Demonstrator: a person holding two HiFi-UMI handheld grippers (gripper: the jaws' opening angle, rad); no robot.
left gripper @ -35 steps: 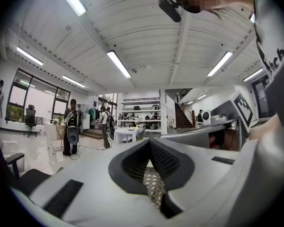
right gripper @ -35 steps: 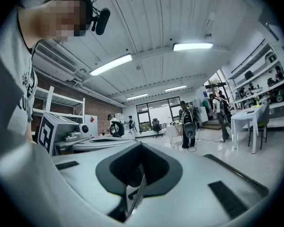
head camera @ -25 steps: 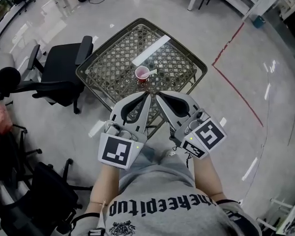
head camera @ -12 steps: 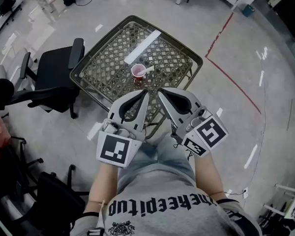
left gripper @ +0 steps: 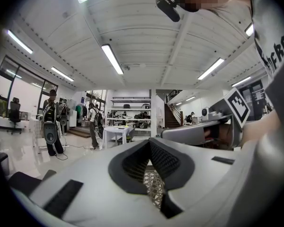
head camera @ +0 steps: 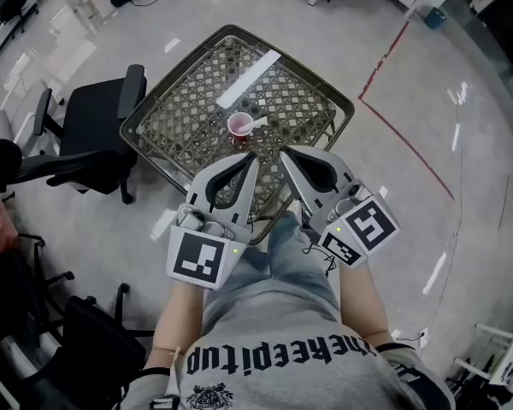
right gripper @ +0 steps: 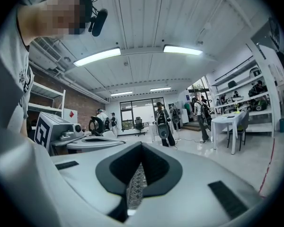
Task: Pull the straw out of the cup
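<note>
Straw (head camera: 263, 123) leaning from the pink cup (head camera: 239, 125) on the lattice table (head camera: 188, 118), ahead of both grippers: bring right gripper (head camera: 282, 153) forward, part its closed, empty jaws, pinch above the rim, brace cup with left gripper (head camera: 254, 157), likewise closed on nothing.

Right tool (right gripper: 141, 145) jaws together, empty; lattice table (right gripper: 136, 186) behind gap.

There are one lattice table (head camera: 167, 126), one pink cup (head camera: 240, 125), one straw (head camera: 262, 123), one white strip (head camera: 248, 80), one left gripper (head camera: 252, 157) and one right gripper (head camera: 284, 154).
</note>
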